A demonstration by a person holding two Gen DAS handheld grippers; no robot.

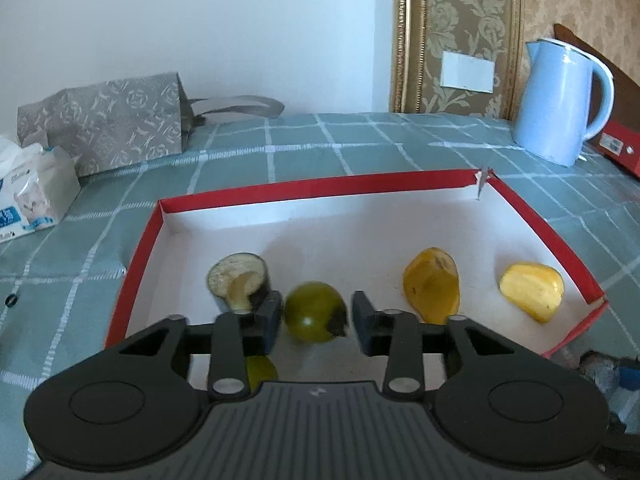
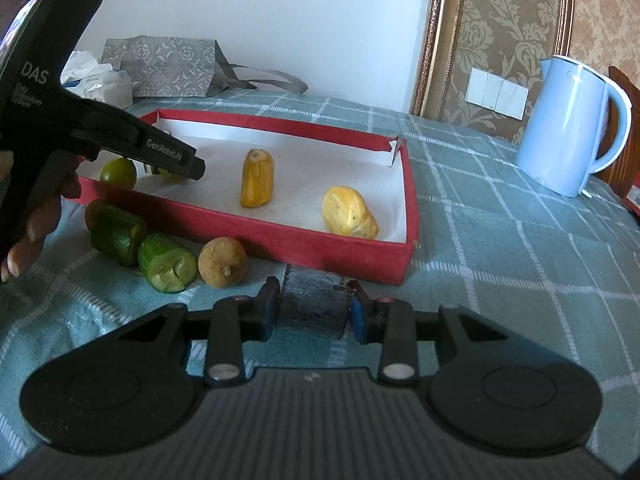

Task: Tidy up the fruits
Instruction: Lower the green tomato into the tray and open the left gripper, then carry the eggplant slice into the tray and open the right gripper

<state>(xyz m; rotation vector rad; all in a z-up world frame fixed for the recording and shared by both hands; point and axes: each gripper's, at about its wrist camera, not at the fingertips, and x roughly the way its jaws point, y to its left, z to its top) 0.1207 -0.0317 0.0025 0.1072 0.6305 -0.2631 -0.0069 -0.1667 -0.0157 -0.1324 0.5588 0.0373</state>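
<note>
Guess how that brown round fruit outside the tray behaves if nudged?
The brown fruit looks near-spherical, so it would probably roll on the tablecloth. Its skin looks dry and matte, likely easy to grip. It lies beside the cucumber piece, which may block leftward rolling.

Tablecloth (image 2: 500, 240) looks woven cloth, matt teal w/ pale grid; red box (image 2: 304, 246) is matt card outside, white paper-like lining inside; kettle (image 2: 572, 128) at 2 o'clock is smooth pale-blue, slight sheen; green fruit (image 1: 314, 312) glossy-skinned; banana pieces (image 2: 258, 178) matt, waxy; brown fruit (image 2: 223, 262) at 10 o'clock dull, rough; left gripper (image 1: 314, 314) and right gripper (image 2: 314, 308) matt black plastic, metal pivot pins; patterned bag (image 1: 104, 124) papery, matt.
</note>
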